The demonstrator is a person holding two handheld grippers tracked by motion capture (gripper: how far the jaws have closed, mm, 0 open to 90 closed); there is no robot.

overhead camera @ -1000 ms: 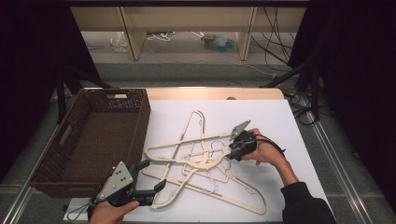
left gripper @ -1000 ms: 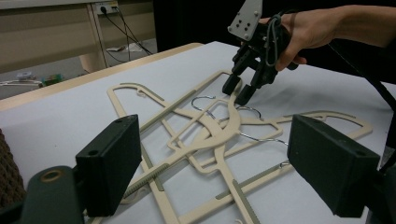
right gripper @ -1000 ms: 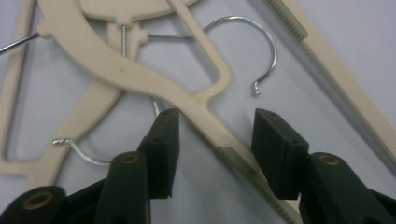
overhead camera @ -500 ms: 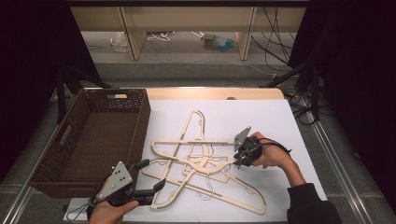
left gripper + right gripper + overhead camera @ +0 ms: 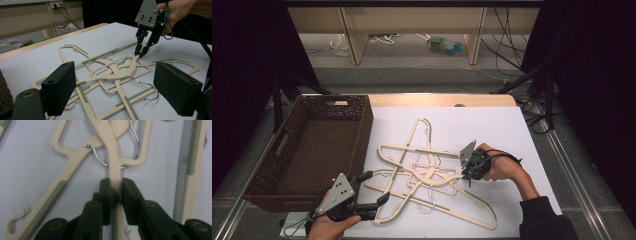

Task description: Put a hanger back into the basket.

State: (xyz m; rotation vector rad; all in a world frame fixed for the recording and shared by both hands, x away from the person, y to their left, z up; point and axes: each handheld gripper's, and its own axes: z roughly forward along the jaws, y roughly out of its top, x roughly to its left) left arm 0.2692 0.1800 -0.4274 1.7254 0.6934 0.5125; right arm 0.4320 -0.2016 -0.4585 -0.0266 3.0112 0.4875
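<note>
Count: a pile of cream-coloured flat wooden clothes hangers (image 5: 432, 175) with steel wire hooks and ribbed olive grip strips, overlapping in a star shape at centre of the high view. I make out about four or five; the overlap keeps me from an exact count. One dark brown woven wicker basket (image 5: 277, 150) with cut-out handles sits at left of the high view, nothing visible inside it. Both lie on the white sheet over the table (image 5: 512, 125). Two hand-held grippers.

Right gripper (image 5: 468, 175): right of centre in the high view, pointing down onto the right side of the pile. Its jaws have just been closing. In the right gripper view the arm of one cream hanger (image 5: 115, 170) runs straight up between the two black pads (image 5: 105, 187), which sit against both of its sides, so it is pinching that arm. The left gripper view shows the same gripper (image 5: 140, 52) at upper right of frame, tips down on the hanger arm where it crosses the others.

Left gripper (image 5: 373, 192): bottom left of the high view, just beside the lower-left end of the pile, near the basket's near corner. Jaws spread wide, nothing between them; in the left gripper view its pads (image 5: 61, 87) stand apart above the hangers.
</note>
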